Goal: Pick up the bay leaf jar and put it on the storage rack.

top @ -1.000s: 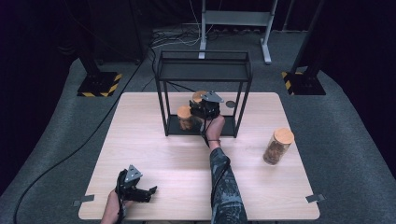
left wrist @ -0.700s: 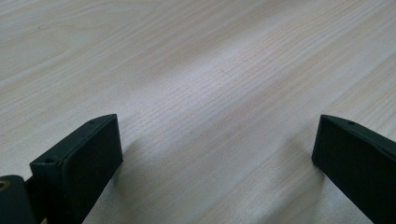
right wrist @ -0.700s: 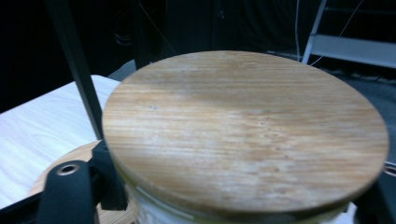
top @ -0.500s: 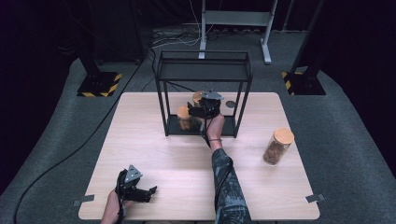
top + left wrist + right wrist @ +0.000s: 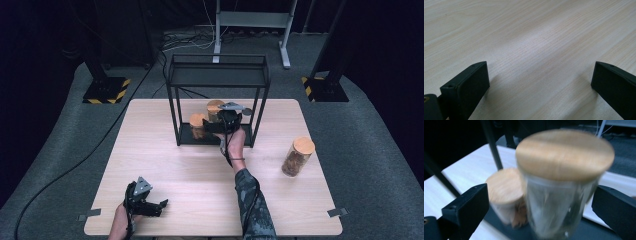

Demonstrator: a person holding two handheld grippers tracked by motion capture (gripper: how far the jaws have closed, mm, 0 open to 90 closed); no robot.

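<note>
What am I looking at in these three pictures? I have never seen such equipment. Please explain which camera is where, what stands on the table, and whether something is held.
A person at a wooden table holds a two-jaw tool in each hand. One picture is taken from above; the other two come from cameras riding on the tools, looking along their black jaws.

The left gripper rests near the table's front edge, open, with bare wood between its jaws.

The right gripper reaches into a black metal shelf. Its jaws have just been opening and stand apart from a tall jar with a wooden lid, so nothing is gripped. A shorter jar stands beside it. A third jar waits on the table's right side.
</note>
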